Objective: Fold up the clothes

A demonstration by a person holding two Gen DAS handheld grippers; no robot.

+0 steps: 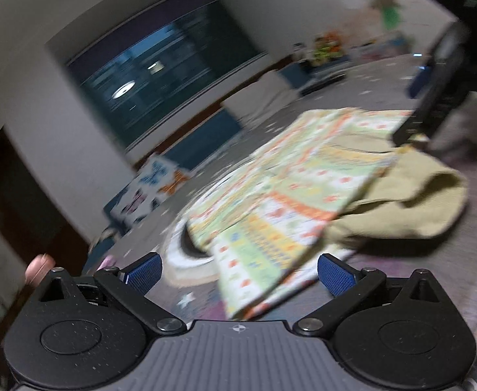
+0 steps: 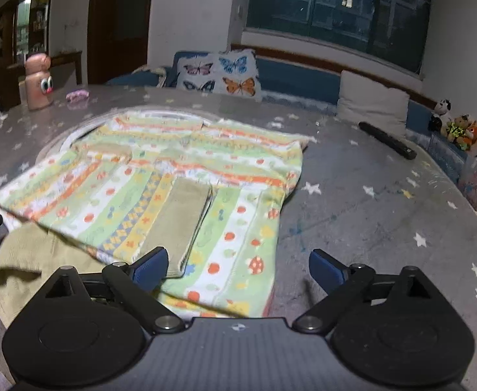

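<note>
A child's garment [image 2: 179, 192] with green, yellow and orange patterned stripes and olive cuffs lies partly folded on the grey star-print table [image 2: 368, 202]. An olive section [image 2: 20, 260] sticks out at its near left. In the left wrist view the garment [image 1: 287, 202] is blurred, with the olive part [image 1: 411, 198] at the right. My left gripper [image 1: 238, 270] is open and empty just before the garment's near edge. My right gripper [image 2: 238, 267] is open and empty over the garment's near right corner. The other gripper [image 1: 433, 97] shows at the upper right in the left wrist view.
A pink toy bottle [image 2: 38, 81] and a small pink item [image 2: 77, 95] stand at the table's far left. A dark remote [image 2: 388, 140] lies at the far right. A blue bench with a butterfly cushion [image 2: 220, 75] and plush toys [image 2: 456, 127] runs behind the table.
</note>
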